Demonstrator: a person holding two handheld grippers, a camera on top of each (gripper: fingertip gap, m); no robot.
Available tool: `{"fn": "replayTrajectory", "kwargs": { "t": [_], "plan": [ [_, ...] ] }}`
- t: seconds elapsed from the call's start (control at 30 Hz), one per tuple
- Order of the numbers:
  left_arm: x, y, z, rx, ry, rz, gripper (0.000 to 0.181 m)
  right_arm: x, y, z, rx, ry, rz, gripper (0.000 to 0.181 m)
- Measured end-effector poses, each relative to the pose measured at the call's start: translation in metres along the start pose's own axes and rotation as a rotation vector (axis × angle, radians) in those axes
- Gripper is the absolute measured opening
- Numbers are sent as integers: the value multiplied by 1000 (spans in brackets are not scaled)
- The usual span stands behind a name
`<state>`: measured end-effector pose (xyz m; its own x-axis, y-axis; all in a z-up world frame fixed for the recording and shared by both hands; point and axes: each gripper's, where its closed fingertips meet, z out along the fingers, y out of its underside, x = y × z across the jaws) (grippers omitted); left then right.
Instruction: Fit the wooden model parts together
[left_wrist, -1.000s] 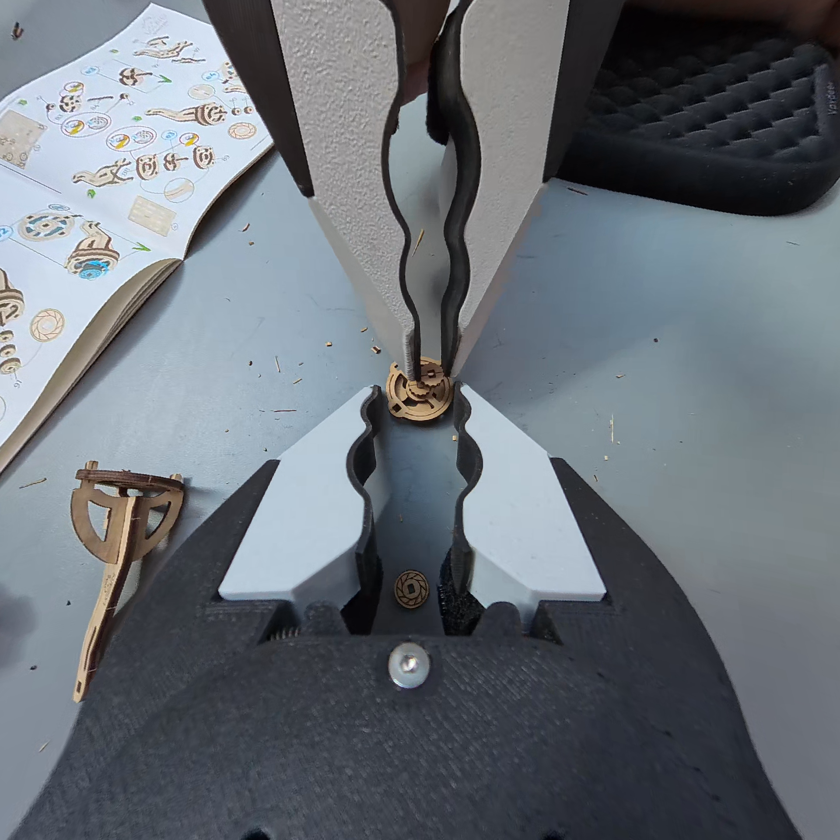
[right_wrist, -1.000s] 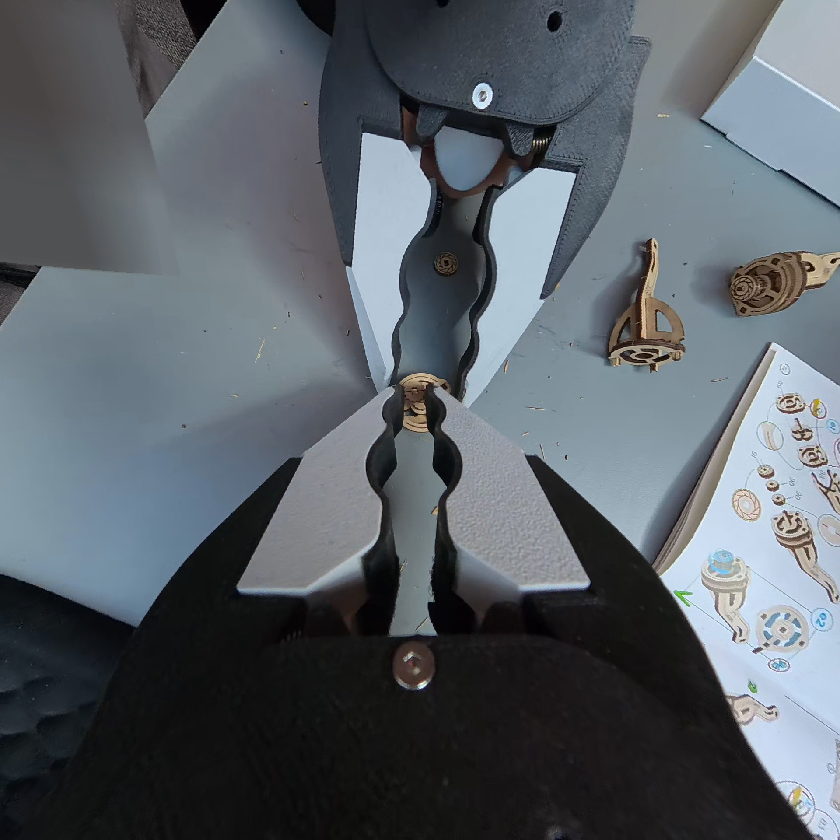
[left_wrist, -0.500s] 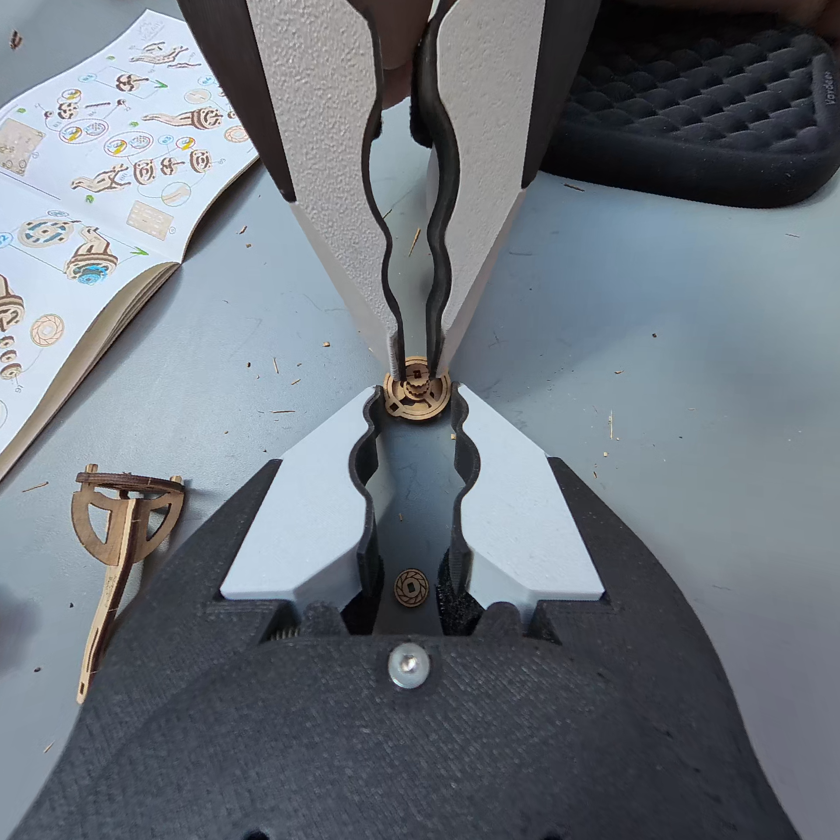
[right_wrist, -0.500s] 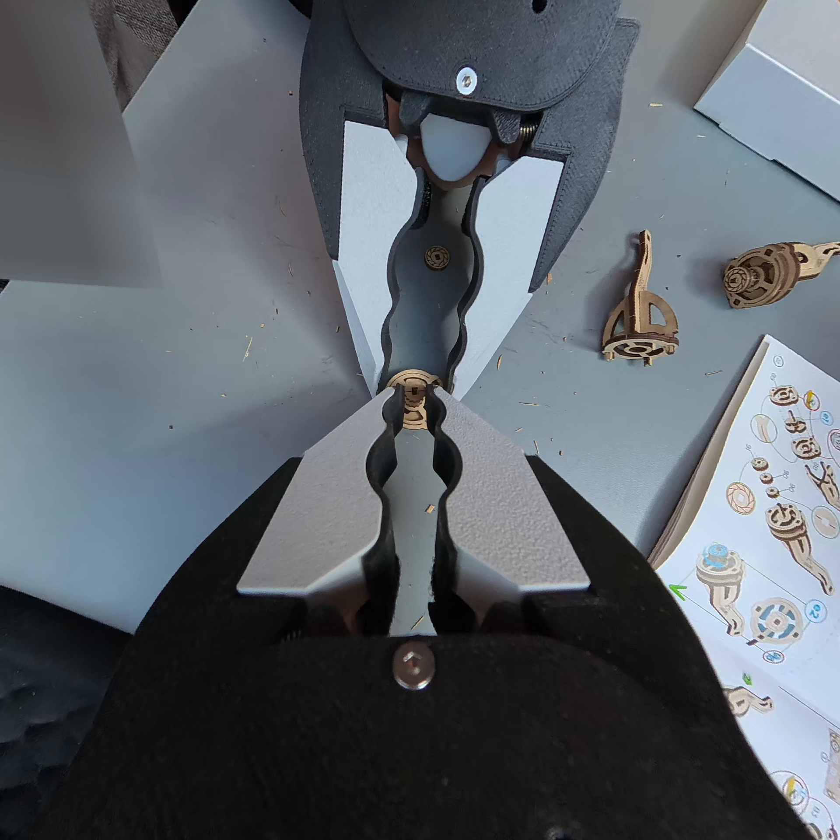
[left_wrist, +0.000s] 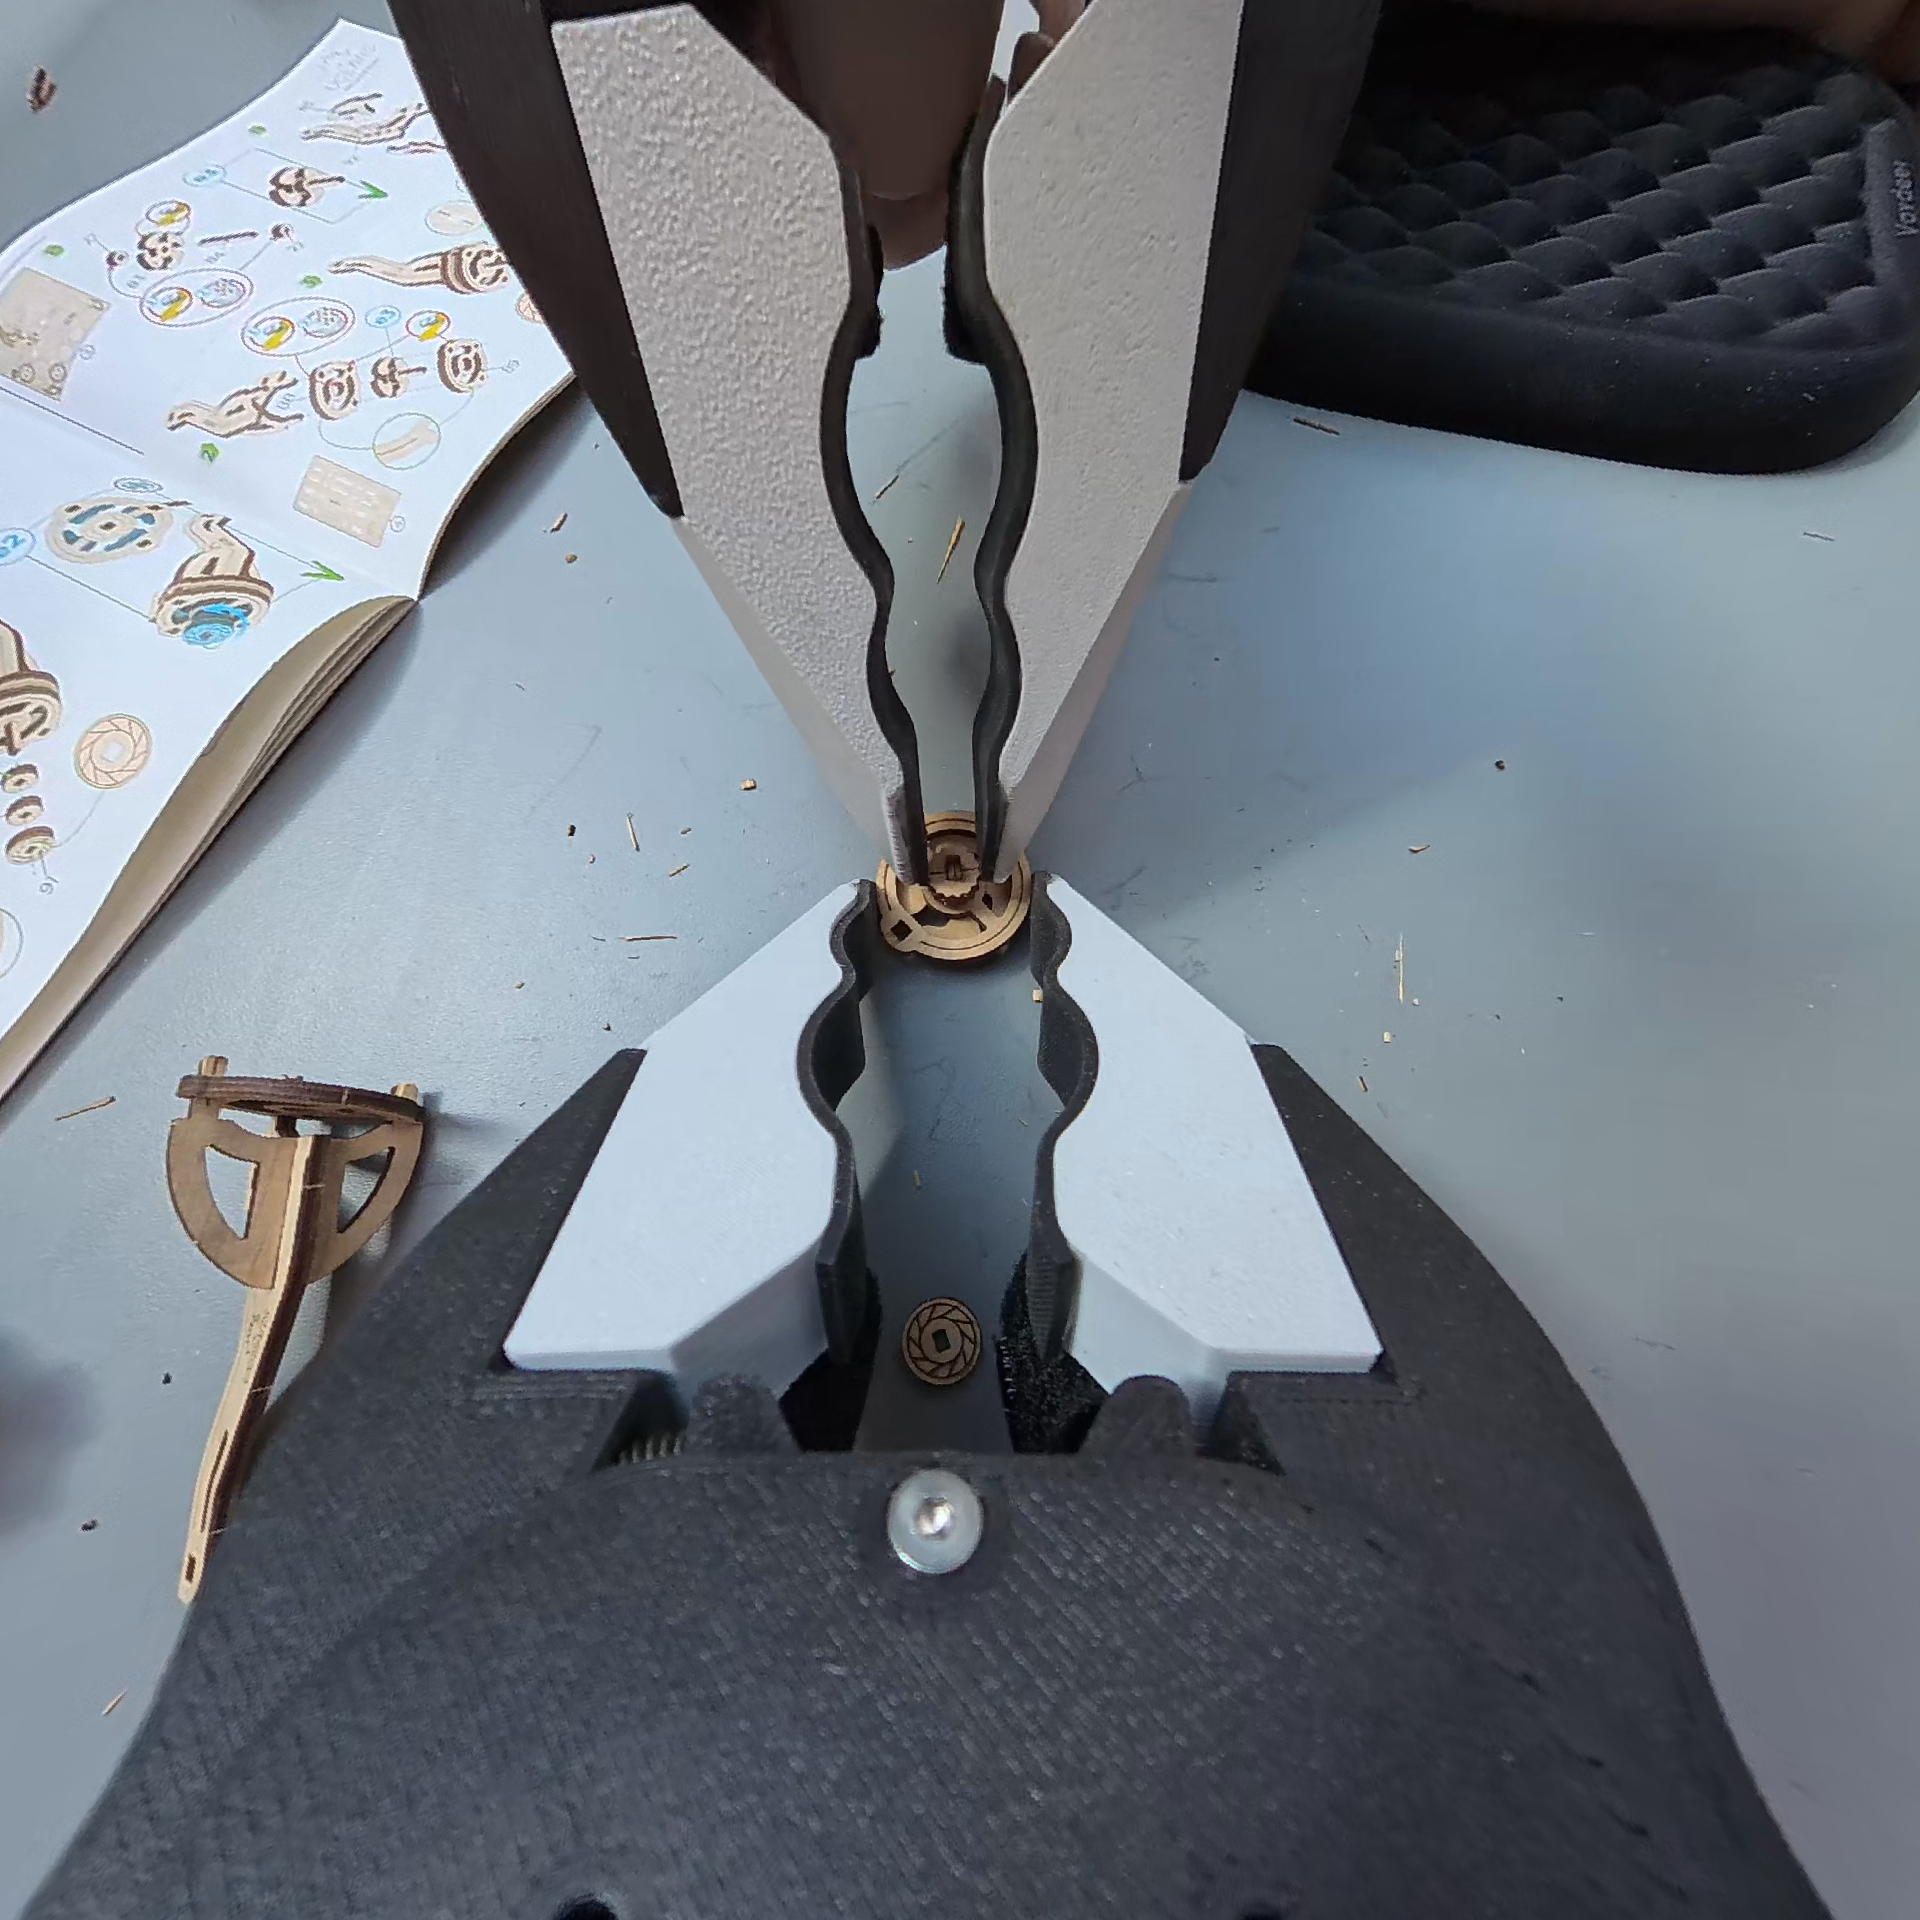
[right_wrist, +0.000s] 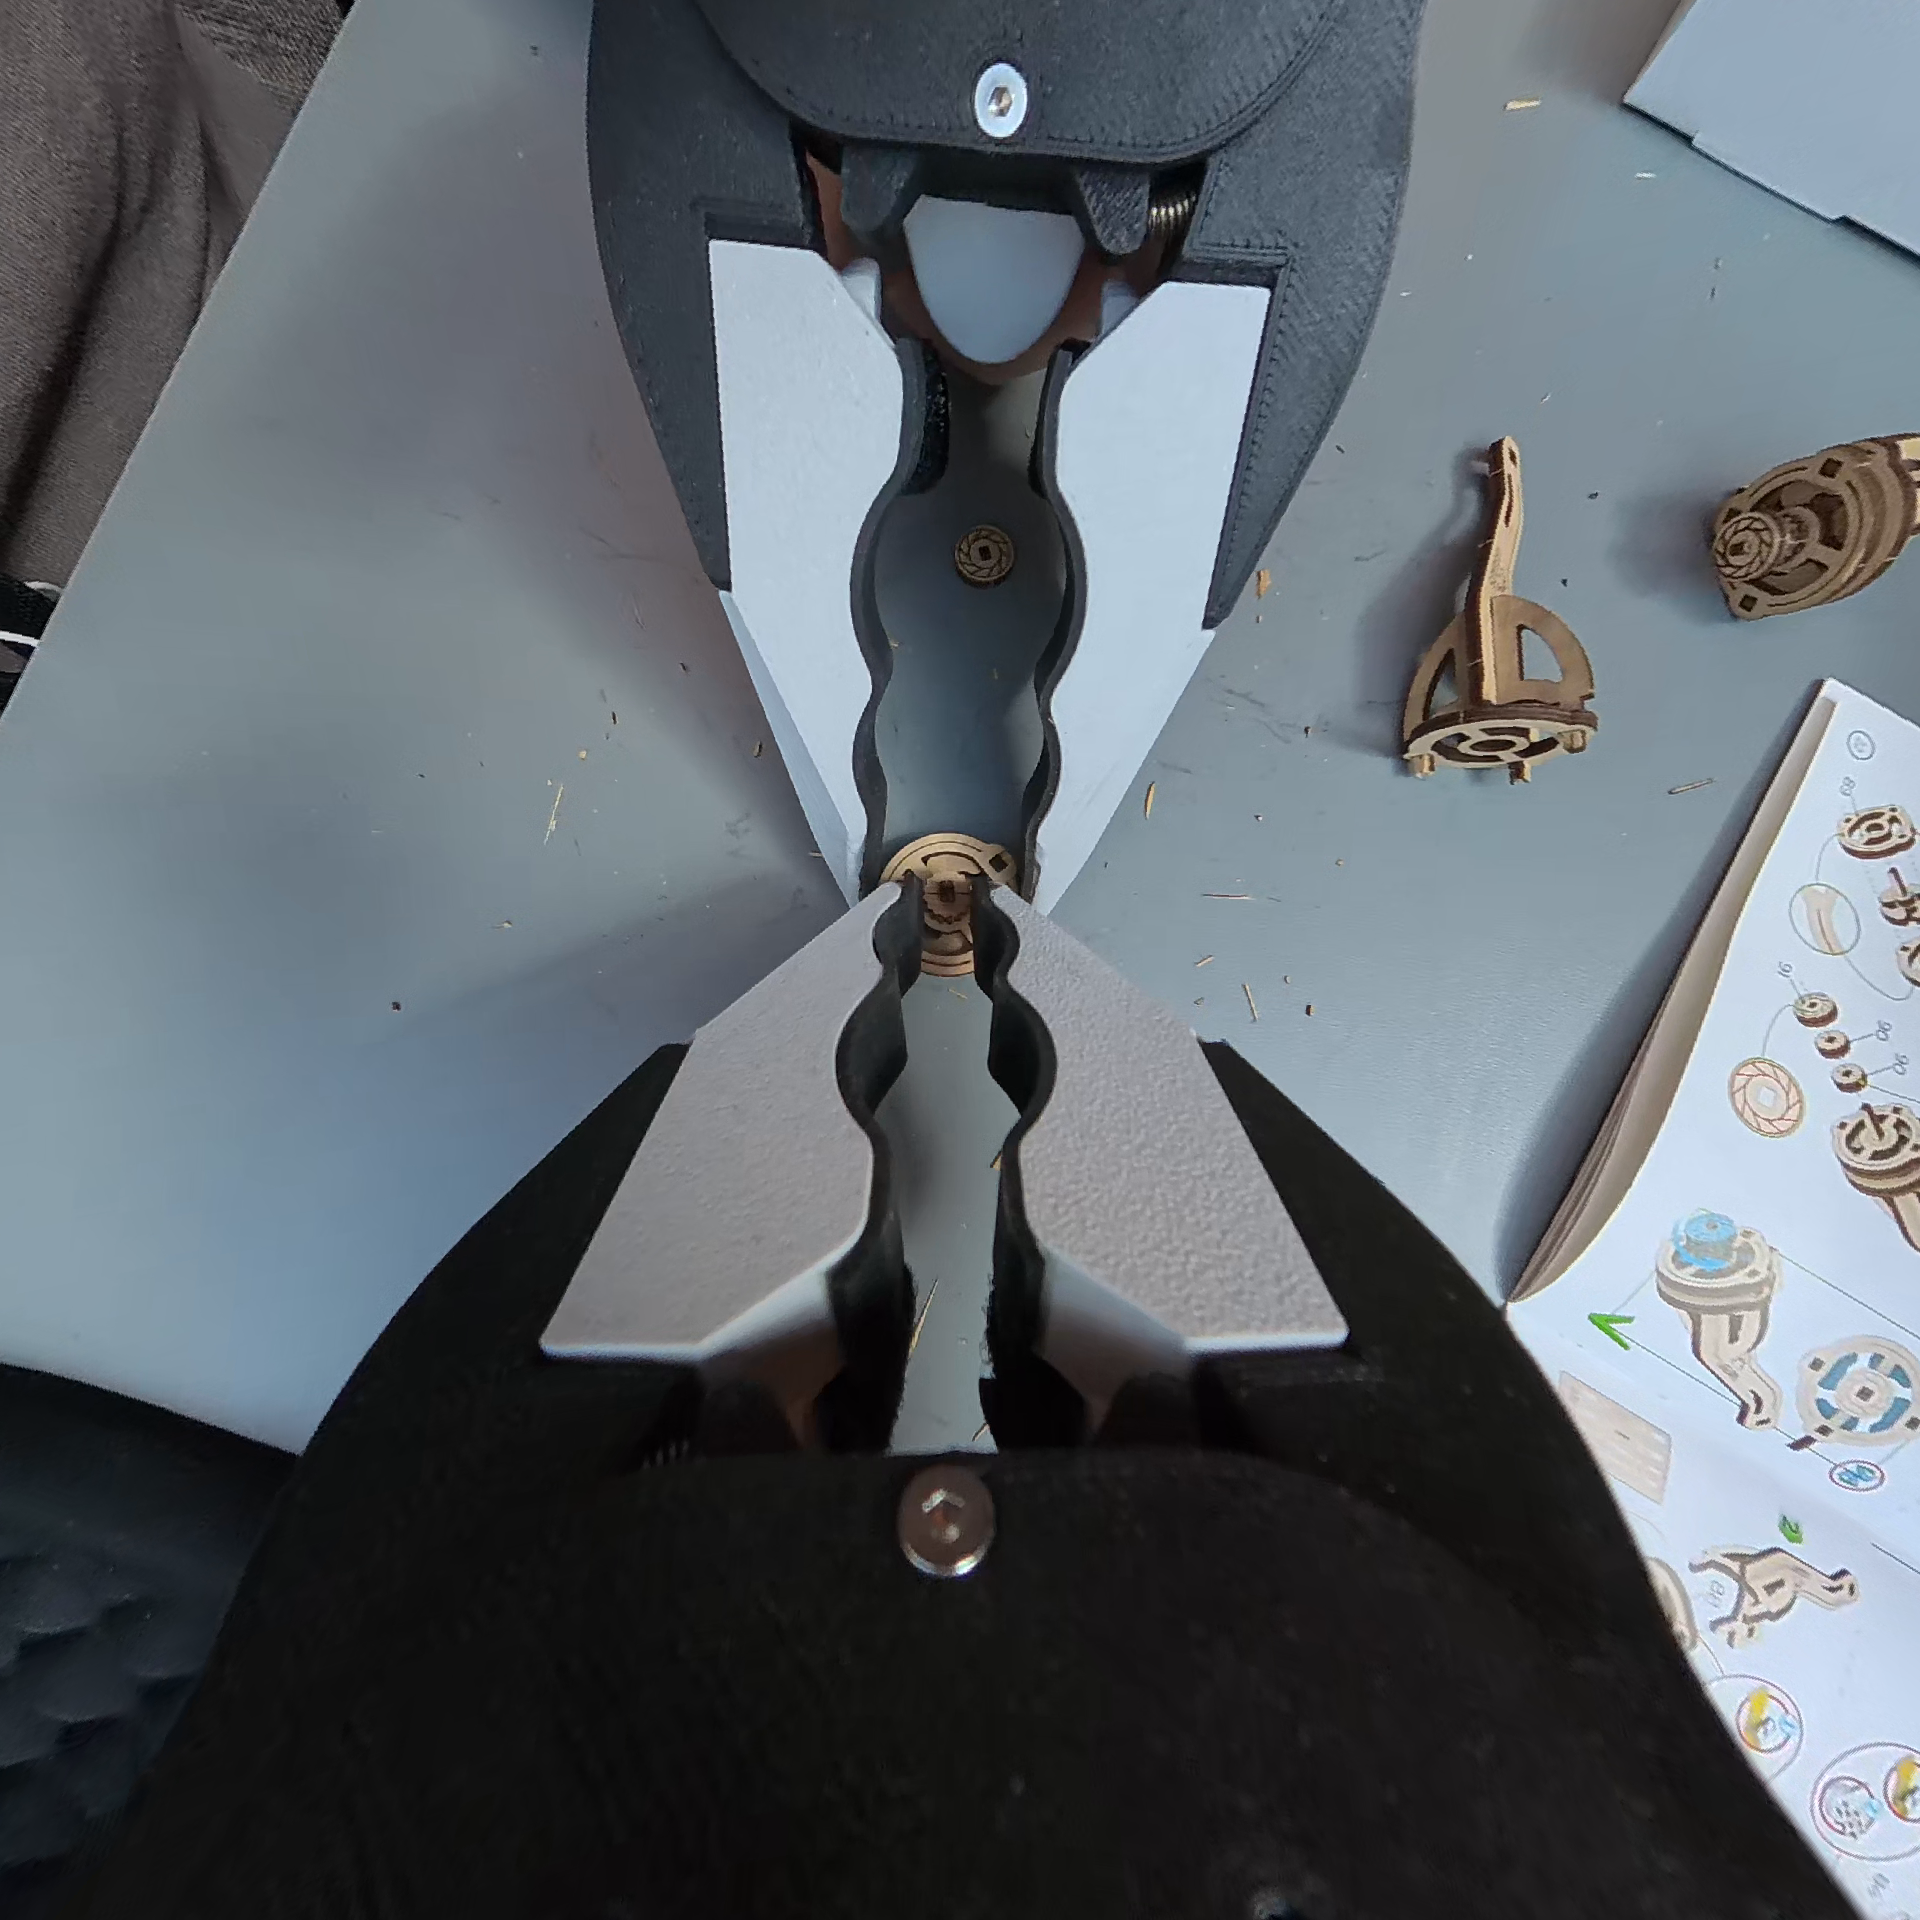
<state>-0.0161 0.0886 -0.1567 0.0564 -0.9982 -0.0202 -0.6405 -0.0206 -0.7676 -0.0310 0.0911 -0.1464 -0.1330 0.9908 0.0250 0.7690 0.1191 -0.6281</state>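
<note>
My left gripper is shut on a round wooden disc, its light-blue fingertips on either side, low over the grey table. My right gripper comes from the opposite side. It is shut on a small wooden gear at the disc's centre. In the left wrist view the right gripper reaches down from the top onto the gear. The left gripper also shows in the right wrist view. A small wooden washer lies on the table between the left fingers.
A fan-shaped wooden part with a handle lies at the left, and shows in the right wrist view. A rounded wooden subassembly lies beyond it. An open instruction booklet, a black foam pad and a pale box border the work spot. The tips of both grippers are at nearly the same place. Both grippers' tips are roughly 8 cm from the small wooden washer. The right camera catches it too, in the right wrist view.
The right gripper has shifted slightly over the disc while keeping the small gear at its centre. The left gripper and disc have stayed nearly still.
</note>
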Motion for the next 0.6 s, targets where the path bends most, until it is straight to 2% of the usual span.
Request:
{"fn": "replayTrajectory", "kwargs": {
  "t": [0.33,0.4,0.5,0.6],
  "plan": [
    [-1,0,-1,5,-9,-10,28,1,0,-3,25,36,-23,11],
    [-2,-2,-4,24,-14,-14,36,-2,-6,-7,76,15,-15,13],
    [-4,-8,-19,65,-33,-3,36,0,-9,-13,130,19,1,14],
    [-15,-4,-52,45,-114,69,36,5,-10,-20,193,58,-5,14]
  ]
}}
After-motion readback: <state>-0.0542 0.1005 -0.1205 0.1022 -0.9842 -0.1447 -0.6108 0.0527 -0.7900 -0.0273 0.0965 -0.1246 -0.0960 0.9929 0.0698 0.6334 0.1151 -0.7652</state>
